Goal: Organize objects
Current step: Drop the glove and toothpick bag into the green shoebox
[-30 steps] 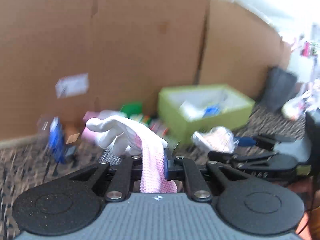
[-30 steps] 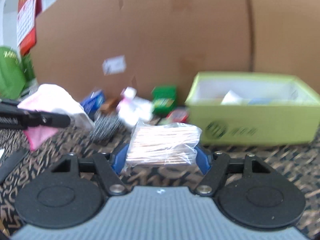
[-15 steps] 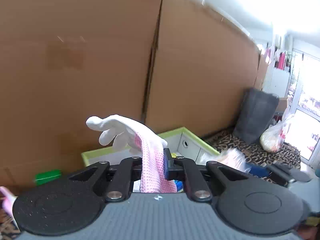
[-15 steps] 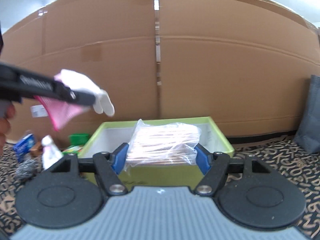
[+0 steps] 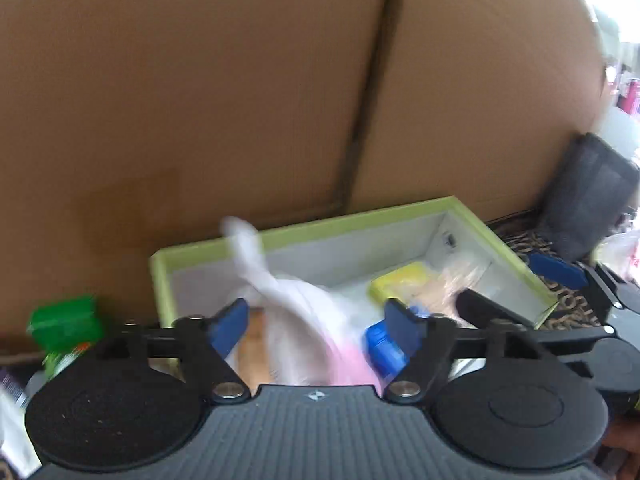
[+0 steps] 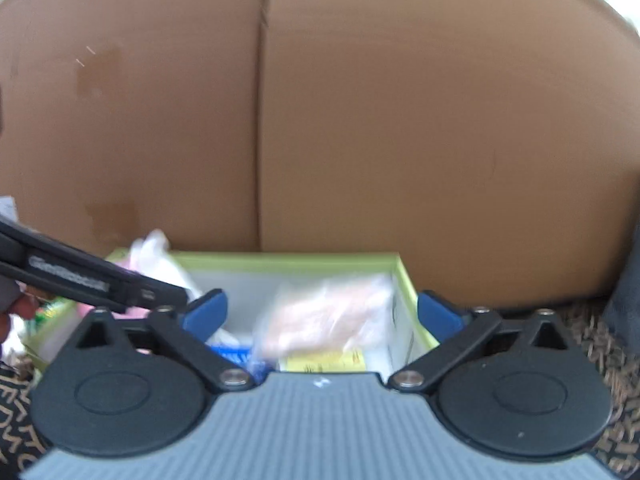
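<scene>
A patterned floor [image 6: 592, 332] runs to a cardboard wall [image 6: 440, 120]. Our left gripper [image 5: 316, 326] and right gripper [image 6: 320, 312] both gape wide, gripping nothing, over the green box [image 5: 500, 240]. The glove [image 5: 280, 300] and plastic packet [image 6: 328, 316] sit blurred inside it. Only the left view shows a green carton [image 5: 66, 320] outside the box's left edge.

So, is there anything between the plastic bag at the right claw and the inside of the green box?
Nothing visible blocks it. The right claw is open over the green box. The plastic bag, blurred, touches neither finger and is above a yellow packet that lies in the box.
</scene>
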`<state>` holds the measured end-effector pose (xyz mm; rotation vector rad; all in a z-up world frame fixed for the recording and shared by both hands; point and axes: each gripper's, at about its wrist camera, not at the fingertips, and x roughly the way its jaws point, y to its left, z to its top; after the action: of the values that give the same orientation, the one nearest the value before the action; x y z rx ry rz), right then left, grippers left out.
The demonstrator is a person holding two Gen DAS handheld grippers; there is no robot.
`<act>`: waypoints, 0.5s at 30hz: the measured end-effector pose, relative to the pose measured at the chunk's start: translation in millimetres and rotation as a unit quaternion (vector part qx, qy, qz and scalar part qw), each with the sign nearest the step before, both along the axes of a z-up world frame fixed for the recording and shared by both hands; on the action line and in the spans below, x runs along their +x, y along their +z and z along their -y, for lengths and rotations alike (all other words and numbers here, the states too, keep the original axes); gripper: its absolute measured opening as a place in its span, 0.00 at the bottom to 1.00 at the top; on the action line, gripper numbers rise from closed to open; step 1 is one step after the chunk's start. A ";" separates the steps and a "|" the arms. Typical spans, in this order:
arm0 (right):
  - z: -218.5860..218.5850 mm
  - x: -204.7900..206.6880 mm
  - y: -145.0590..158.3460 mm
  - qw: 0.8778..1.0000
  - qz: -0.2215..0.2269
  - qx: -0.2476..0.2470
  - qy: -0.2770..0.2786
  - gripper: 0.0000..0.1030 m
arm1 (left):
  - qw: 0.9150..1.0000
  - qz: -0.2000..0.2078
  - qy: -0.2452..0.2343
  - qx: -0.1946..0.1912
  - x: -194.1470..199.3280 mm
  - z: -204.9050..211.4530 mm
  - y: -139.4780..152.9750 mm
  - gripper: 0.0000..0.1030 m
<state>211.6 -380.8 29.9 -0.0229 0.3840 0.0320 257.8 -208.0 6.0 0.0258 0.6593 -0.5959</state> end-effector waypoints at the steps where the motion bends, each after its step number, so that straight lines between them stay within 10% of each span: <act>1: 0.4 -2.5 -4.9 1.000 -0.009 0.007 -0.006 1.00 | 1.000 -0.001 -0.005 -0.010 -4.6 -8.1 -1.1 0.77; 15: -38.1 -112.1 -13.9 0.996 0.045 0.055 0.046 1.00 | 0.994 0.069 0.068 -0.053 -120.5 -127.0 -1.9 0.87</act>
<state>99.5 -342.7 16.0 0.0658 0.2909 0.1422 137.3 -81.0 4.1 -0.0767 0.4901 -0.4919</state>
